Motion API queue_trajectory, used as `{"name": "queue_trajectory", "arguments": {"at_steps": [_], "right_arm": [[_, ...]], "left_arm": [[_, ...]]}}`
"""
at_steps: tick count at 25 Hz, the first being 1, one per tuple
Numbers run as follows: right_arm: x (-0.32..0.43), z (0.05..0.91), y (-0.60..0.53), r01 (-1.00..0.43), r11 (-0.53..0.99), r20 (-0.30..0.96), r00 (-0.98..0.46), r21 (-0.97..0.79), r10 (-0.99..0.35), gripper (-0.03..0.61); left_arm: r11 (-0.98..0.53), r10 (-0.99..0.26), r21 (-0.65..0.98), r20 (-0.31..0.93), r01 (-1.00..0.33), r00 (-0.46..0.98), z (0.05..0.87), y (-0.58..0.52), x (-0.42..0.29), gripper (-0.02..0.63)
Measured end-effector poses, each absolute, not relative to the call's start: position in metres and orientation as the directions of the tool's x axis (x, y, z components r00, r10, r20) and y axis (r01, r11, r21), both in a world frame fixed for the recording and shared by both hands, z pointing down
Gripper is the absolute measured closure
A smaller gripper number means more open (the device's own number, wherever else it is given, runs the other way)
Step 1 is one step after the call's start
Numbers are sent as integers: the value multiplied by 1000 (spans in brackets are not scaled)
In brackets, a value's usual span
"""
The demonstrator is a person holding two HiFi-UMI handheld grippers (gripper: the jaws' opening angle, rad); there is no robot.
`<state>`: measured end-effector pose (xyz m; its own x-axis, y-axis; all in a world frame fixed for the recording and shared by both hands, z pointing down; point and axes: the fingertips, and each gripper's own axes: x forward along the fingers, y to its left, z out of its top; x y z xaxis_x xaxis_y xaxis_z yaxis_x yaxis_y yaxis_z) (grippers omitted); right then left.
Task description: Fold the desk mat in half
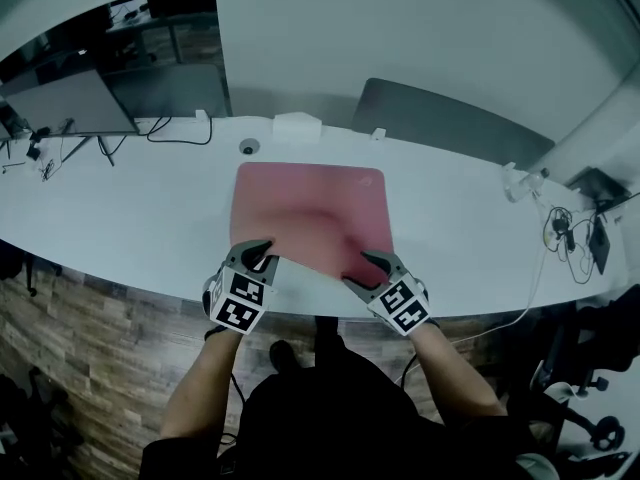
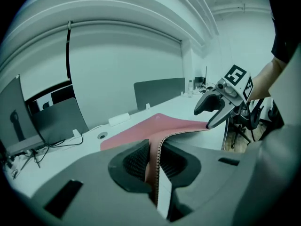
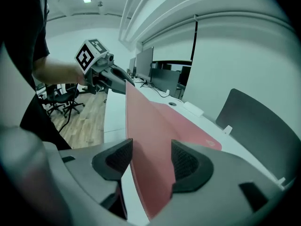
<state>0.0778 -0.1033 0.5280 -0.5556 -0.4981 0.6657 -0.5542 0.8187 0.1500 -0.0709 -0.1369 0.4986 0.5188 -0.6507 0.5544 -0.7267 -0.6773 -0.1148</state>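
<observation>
While left gripper (image 1: pixel 266 256) fingers clamp one desk mat (image 1: pixel 310 208), right gripper (image 1: pixel 358 268) fingers apart astride it.

No lettering can be read; a small logo (image 1: pixel 367 180) at the desk mat's (image 1: pixel 312 213) two-o'clock corner is too blurred.

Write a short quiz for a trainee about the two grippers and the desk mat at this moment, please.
1. True or false: the left gripper is shut on the near edge of the desk mat.
2. Choose one. The jaws of the right gripper are: A) shut, with nothing between them; B) apart, with the mat between them; C) apart, far from the mat.
3. Fill in: the mat's near edge is lifted off the white ____.
Key: 1 true; 2 B; 3 table.
</observation>
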Motion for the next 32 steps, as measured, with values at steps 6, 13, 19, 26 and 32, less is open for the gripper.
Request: {"name": "queue_trajectory", "arguments": {"at_steps": [6, 13, 19, 26, 32], "right_arm": [[50, 534, -72, -556, 821, 647, -579, 131, -495, 301], [109, 546, -75, -657, 673, 677, -325, 341, -660, 399], [134, 545, -66, -672, 654, 678, -301, 347, -670, 548], [115, 505, -49, -660, 656, 617, -356, 366, -702, 555], [108, 492, -55, -672, 640, 601, -351, 372, -718, 555]], "left_arm": [[-690, -642, -116, 554, -714, 530, 496, -125, -76, 561], [-706, -626, -116, 565, -699, 538, 496, -108, -75, 561], [-740, -588, -82, 561, -667, 583, 497, -84, -73, 561], [-768, -557, -106, 595, -631, 579, 497, -56, -99, 568], [-776, -548, -109, 604, -621, 579, 495, -59, -107, 569]]}}
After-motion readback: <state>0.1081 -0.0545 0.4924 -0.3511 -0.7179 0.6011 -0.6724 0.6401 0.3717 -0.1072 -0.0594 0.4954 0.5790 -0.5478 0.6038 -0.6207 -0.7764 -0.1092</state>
